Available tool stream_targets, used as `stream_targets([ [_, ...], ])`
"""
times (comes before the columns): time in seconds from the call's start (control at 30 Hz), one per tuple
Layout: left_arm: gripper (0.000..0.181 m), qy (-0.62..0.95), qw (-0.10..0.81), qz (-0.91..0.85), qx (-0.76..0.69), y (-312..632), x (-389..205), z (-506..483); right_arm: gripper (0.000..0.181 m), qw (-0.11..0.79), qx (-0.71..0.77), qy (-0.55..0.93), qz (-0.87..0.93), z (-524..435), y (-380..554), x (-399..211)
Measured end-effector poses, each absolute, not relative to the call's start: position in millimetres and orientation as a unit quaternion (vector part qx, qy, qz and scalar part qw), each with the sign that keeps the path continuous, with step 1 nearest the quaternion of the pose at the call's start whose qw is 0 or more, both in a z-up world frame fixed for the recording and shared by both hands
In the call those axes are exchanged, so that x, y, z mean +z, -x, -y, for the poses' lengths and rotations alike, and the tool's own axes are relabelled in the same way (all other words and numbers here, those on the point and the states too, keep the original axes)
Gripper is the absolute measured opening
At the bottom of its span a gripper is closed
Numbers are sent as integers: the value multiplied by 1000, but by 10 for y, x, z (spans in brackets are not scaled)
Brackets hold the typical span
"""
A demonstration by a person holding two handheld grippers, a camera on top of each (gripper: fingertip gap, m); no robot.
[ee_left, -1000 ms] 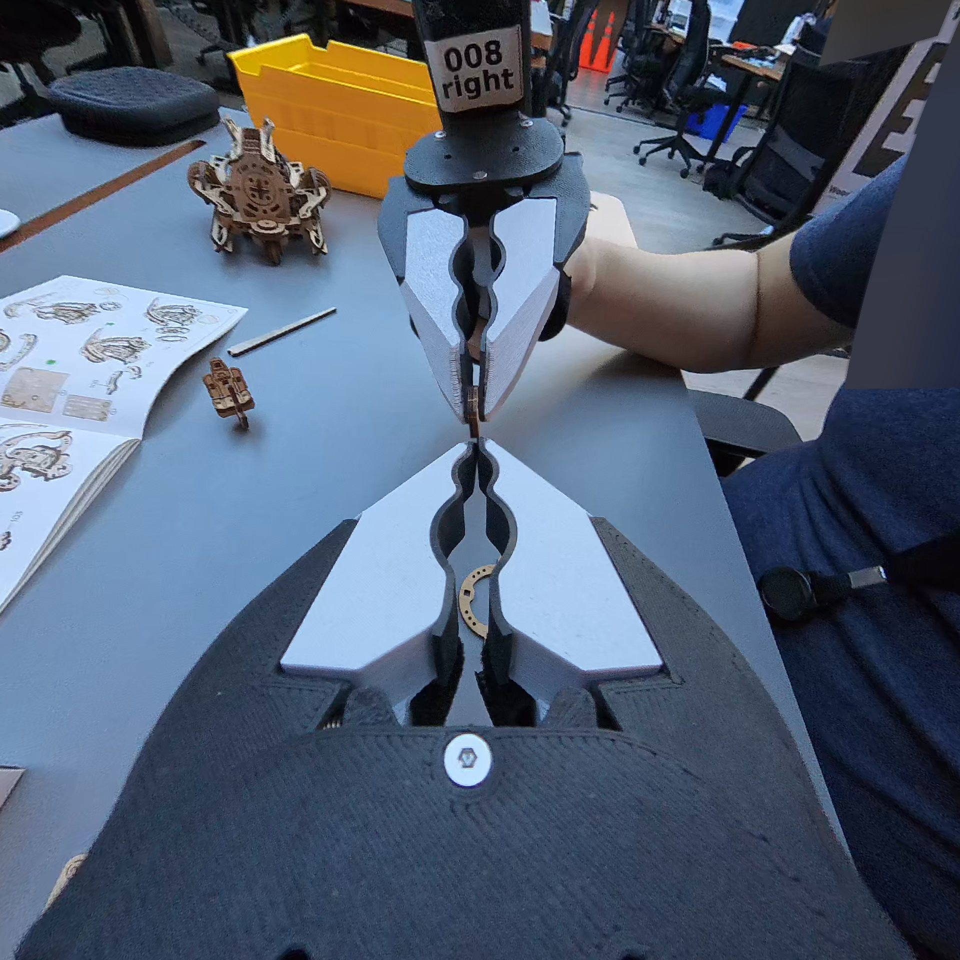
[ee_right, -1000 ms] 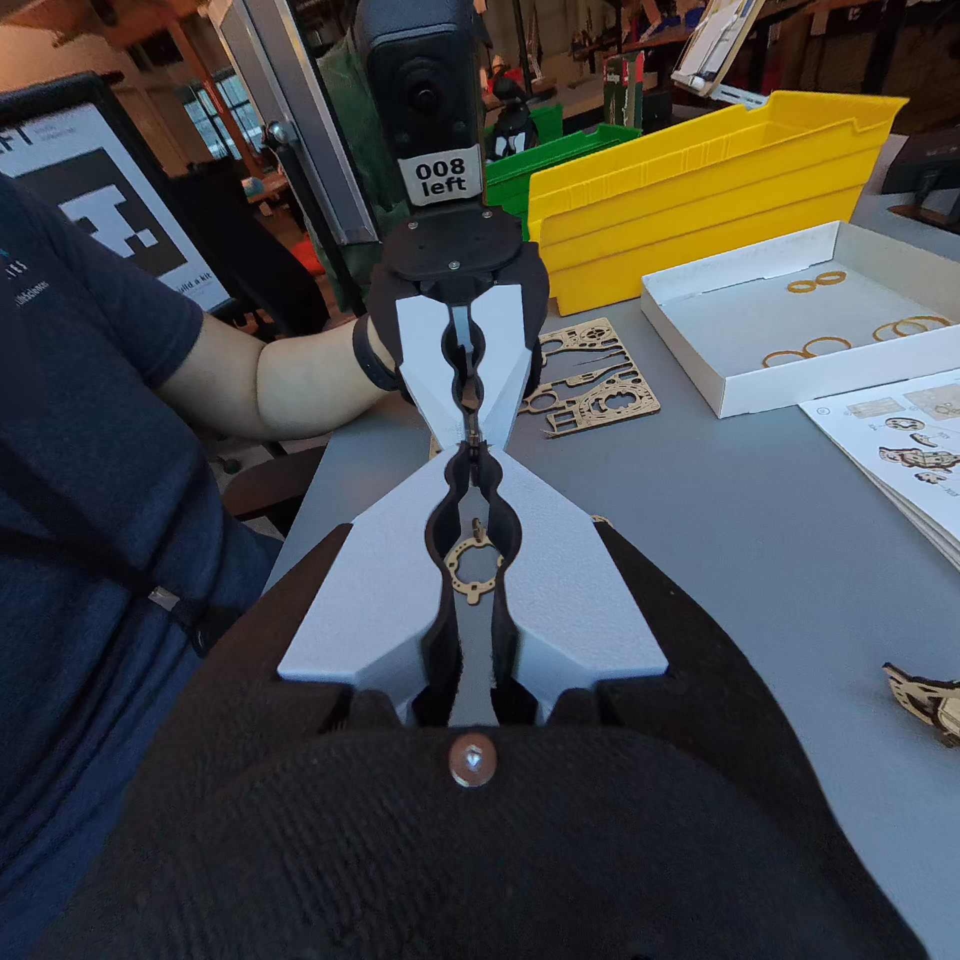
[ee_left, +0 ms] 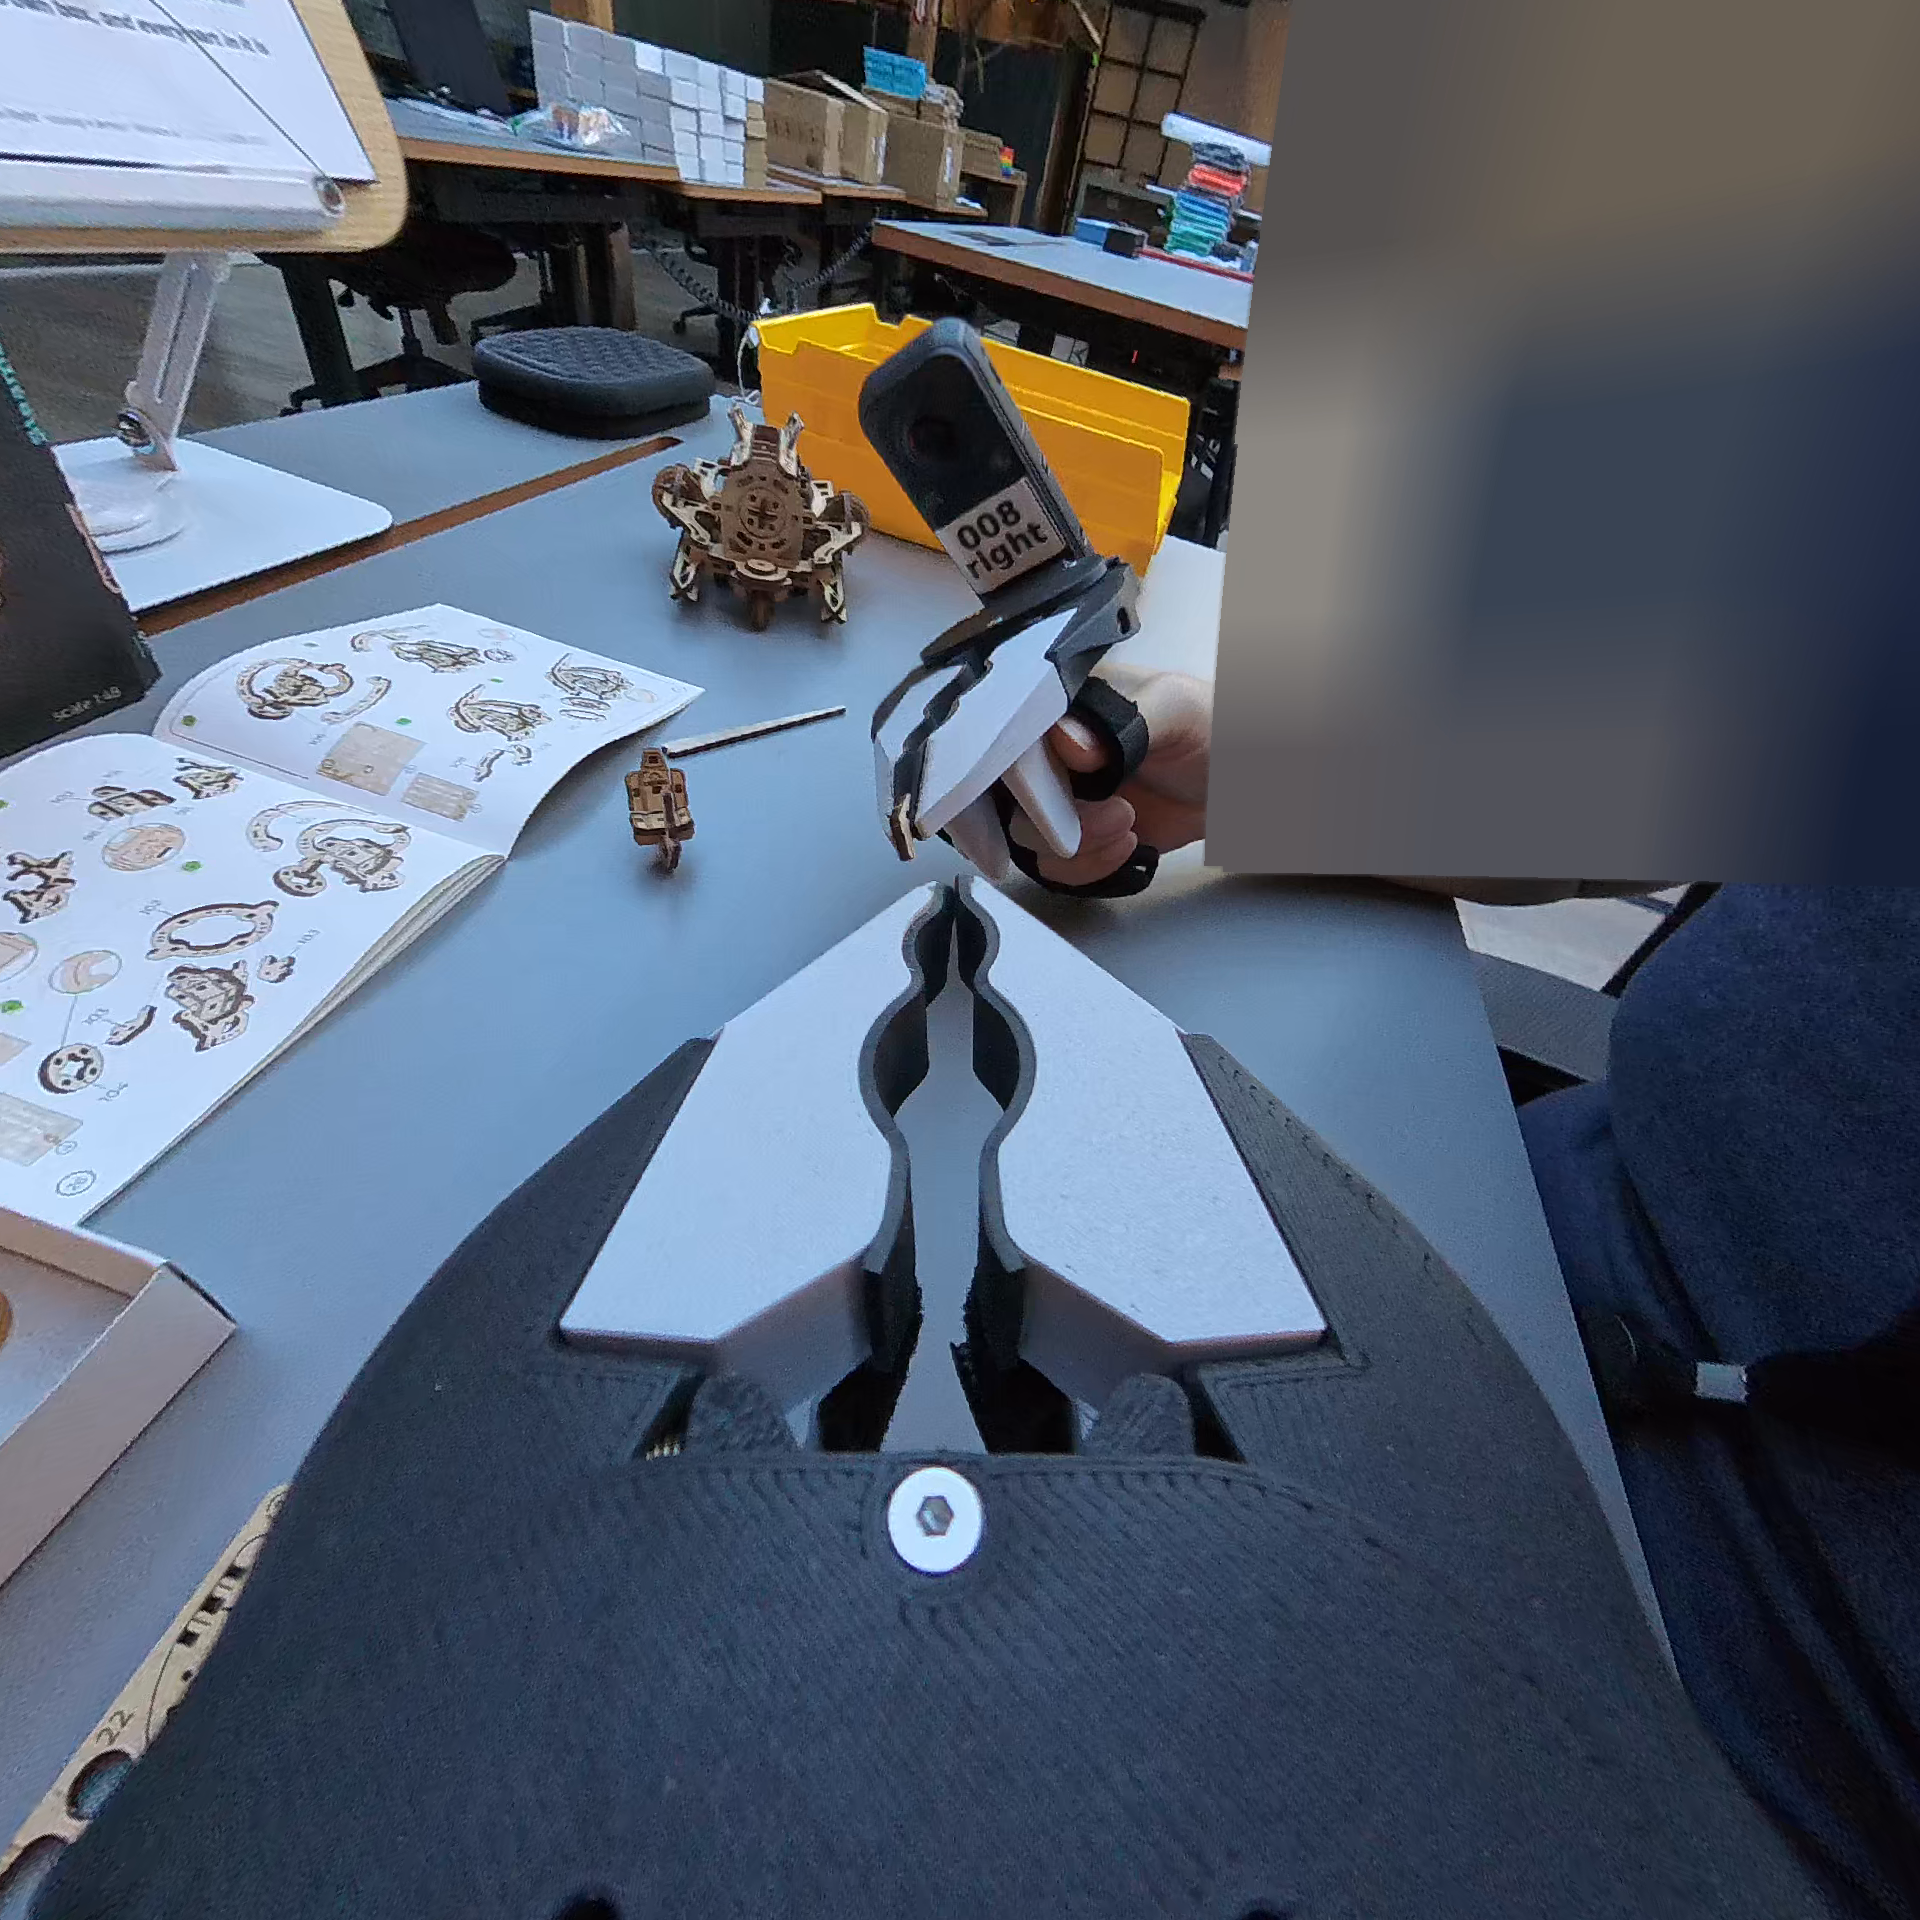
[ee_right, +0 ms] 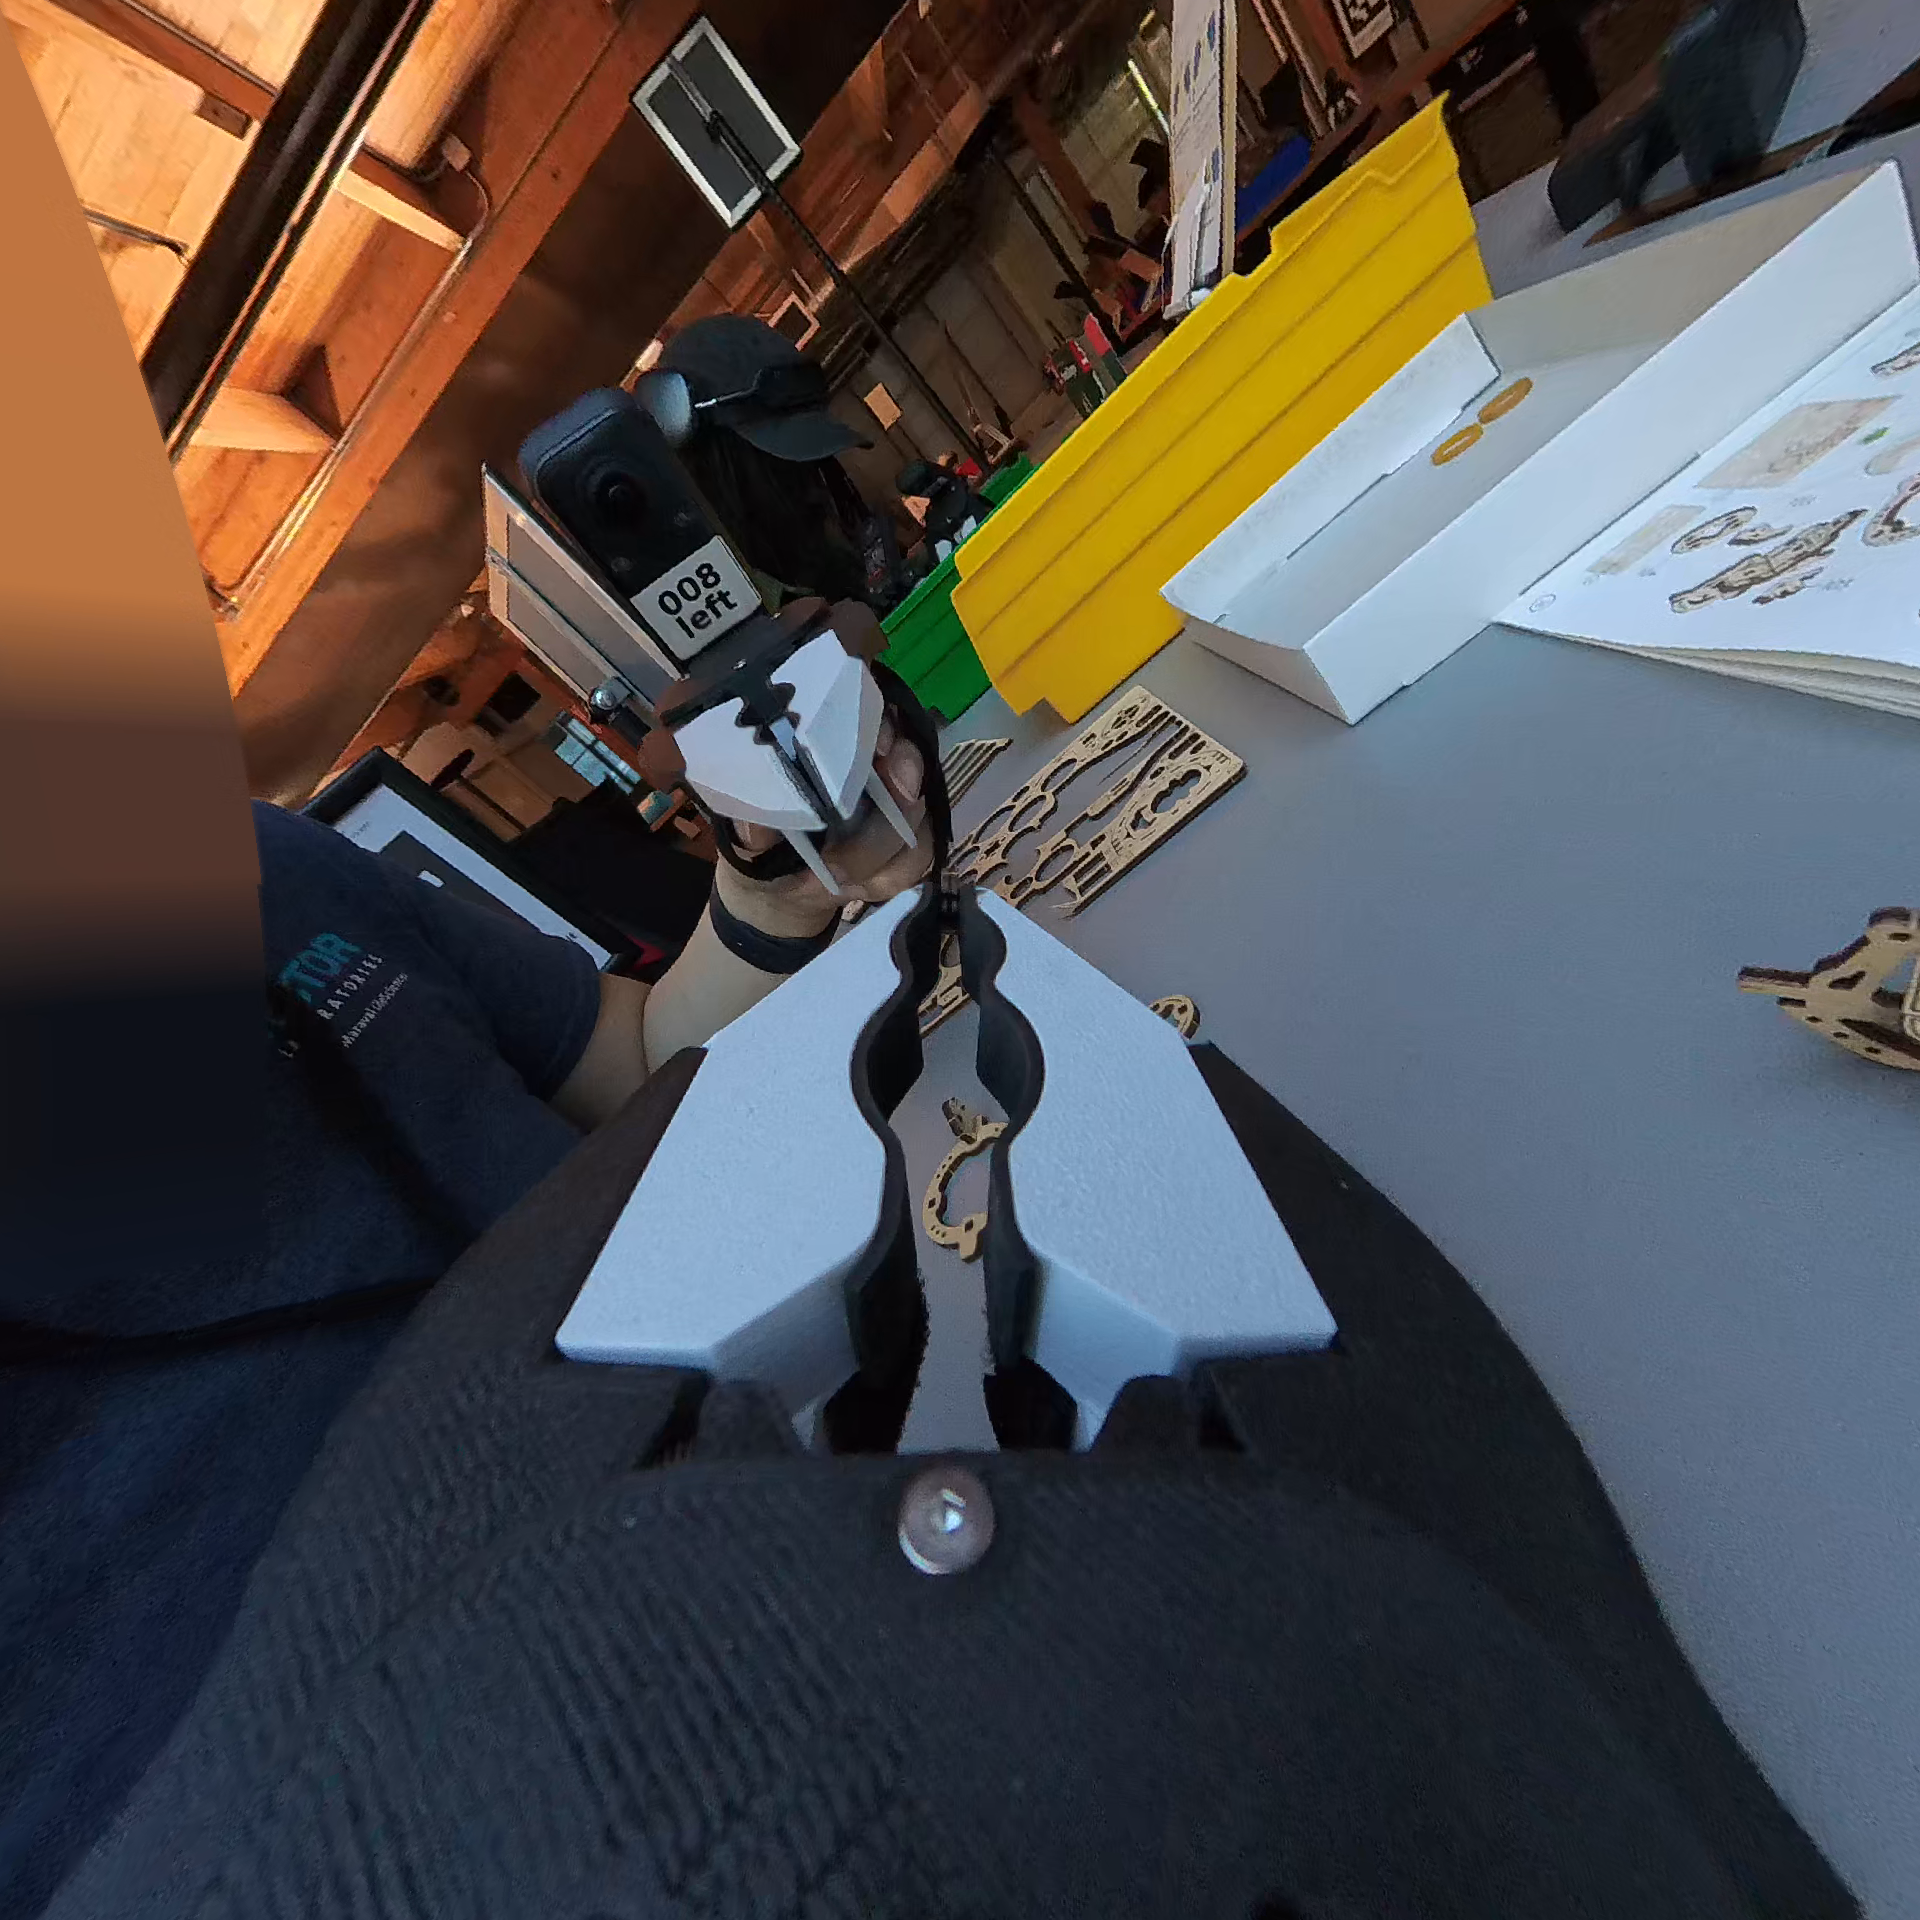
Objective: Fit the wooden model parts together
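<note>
My right gripper point(ee_right: 948, 902) is shut on a flat wooden ring part point(ee_right: 961, 1195), which shows in the gap between its fingers. In the left wrist view the right gripper point(ee_left: 902, 831) is tilted above the grey table point(ee_left: 1247, 1039), with a small wooden edge at its tips. My left gripper point(ee_left: 954, 894) is shut and I see nothing between its fingers. In the right wrist view the left gripper point(ee_right: 821, 821) is held up off the table, apart from the right one.
On the table are a finished wooden model point(ee_left: 764, 530), a small sub-assembly point(ee_left: 657, 805), a thin stick point(ee_left: 753, 730), an open instruction booklet point(ee_left: 312, 831), a yellow bin point(ee_left: 1039, 436), a white tray point(ee_right: 1455, 520) and a cut-out wooden sheet point(ee_right: 1091, 810). The person sits at the table's near edge. Some 5 cm of space lies between my two pairs of fingers.
The two grippers were tip to tip and have drawn apart. The right gripper has tilted and still holds its part. The ring seen under the left fingers no longer shows.
</note>
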State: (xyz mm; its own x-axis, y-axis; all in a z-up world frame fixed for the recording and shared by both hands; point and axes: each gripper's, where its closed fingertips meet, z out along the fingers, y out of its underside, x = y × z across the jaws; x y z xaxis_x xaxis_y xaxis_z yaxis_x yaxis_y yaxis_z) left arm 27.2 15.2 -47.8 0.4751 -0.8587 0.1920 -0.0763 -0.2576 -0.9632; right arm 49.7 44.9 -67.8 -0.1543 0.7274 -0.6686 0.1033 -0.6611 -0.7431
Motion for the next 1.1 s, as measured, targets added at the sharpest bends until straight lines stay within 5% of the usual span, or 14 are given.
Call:
stream_targets([
  [0.03,0,693,509,-333,-387,-255,-470,-163,1,228,678,611,338,-462,-498,-690],
  [1.1,0,709,532,-321,-334,-70,-502,-314,1,249,589,656,402,-482,-490,-955],
])
